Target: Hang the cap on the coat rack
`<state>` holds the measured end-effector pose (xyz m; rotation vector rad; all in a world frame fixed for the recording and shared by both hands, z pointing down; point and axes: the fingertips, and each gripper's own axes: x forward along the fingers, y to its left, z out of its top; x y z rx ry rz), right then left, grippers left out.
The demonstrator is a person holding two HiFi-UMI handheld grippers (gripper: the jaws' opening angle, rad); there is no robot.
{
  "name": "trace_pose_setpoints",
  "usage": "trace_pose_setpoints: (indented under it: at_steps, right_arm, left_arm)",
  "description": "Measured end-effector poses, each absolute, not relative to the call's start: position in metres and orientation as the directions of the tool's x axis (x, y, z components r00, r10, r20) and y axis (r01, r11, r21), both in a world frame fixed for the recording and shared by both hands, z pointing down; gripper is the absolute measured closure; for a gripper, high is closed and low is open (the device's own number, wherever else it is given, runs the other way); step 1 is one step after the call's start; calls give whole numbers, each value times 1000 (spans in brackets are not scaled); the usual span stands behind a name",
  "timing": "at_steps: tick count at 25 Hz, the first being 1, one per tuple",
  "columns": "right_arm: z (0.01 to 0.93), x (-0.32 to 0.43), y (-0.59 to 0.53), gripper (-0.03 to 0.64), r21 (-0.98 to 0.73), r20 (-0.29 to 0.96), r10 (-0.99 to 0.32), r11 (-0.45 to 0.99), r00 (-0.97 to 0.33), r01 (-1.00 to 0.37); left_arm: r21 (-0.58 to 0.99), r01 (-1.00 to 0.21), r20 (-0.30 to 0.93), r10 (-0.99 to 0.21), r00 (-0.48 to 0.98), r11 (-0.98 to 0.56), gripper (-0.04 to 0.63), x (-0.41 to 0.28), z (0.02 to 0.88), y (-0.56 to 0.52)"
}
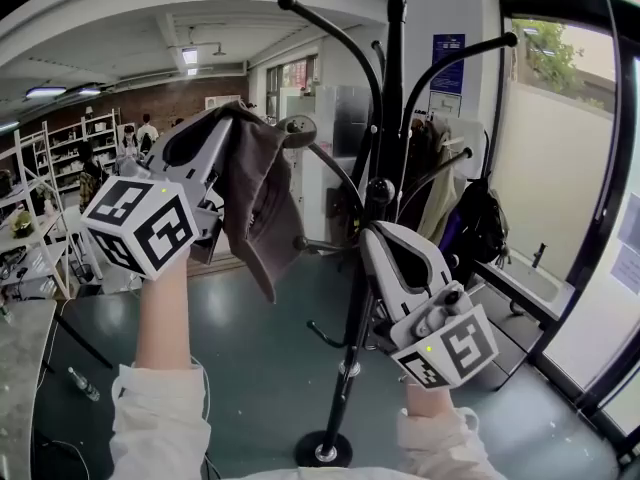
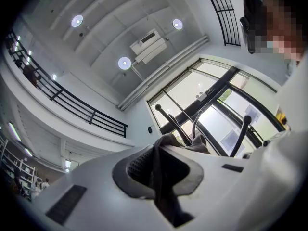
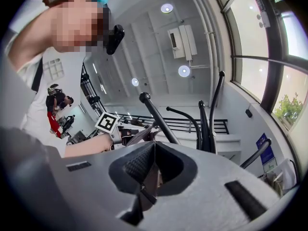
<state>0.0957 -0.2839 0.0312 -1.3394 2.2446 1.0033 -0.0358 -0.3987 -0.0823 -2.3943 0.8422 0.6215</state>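
A brown-grey cap point(image 1: 258, 193) hangs limp from my left gripper point(image 1: 232, 116), which is shut on its fabric and held high at the upper left. In the left gripper view the cloth point(image 2: 166, 191) is pinched between the jaws. The cap sits just left of a knob-tipped arm point(image 1: 298, 128) of the black coat rack point(image 1: 390, 88); whether they touch I cannot tell. My right gripper point(image 1: 376, 234) is lower, close beside the rack's pole, pointing up. Its jaws point(image 3: 154, 146) meet with nothing seen between them. The right gripper view also shows a rack arm point(image 3: 156, 114) and the cap point(image 3: 142, 134).
A dark backpack point(image 1: 482, 226) and clothes hang on the rack's far side. The rack's round base point(image 1: 322, 450) stands on the green floor. Large windows point(image 1: 560, 168) run along the right. Shelves point(image 1: 45, 168) and a table edge point(image 1: 15, 368) are at the left.
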Motion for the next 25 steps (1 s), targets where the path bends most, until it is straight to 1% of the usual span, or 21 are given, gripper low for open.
trace_pose_setpoints:
  at_steps: [14,20,25]
  right_arm:
    - [43,78,-296,612,407,-542,-619,398,-568,-822]
    - [38,65,-297,612,427,-514,-608,430,-605,-795]
    - [41,66,-297,611,440,-497,-610,435,-617,-785]
  left_arm:
    - [-310,-740,-615,-468,635,-597,565,-57,-147,-412]
    - [-302,-730,-614,-461,641,-613,563,-58,-164,-413]
    - [-298,-741,-608,-479,633,-601,564,-55,-176,-424]
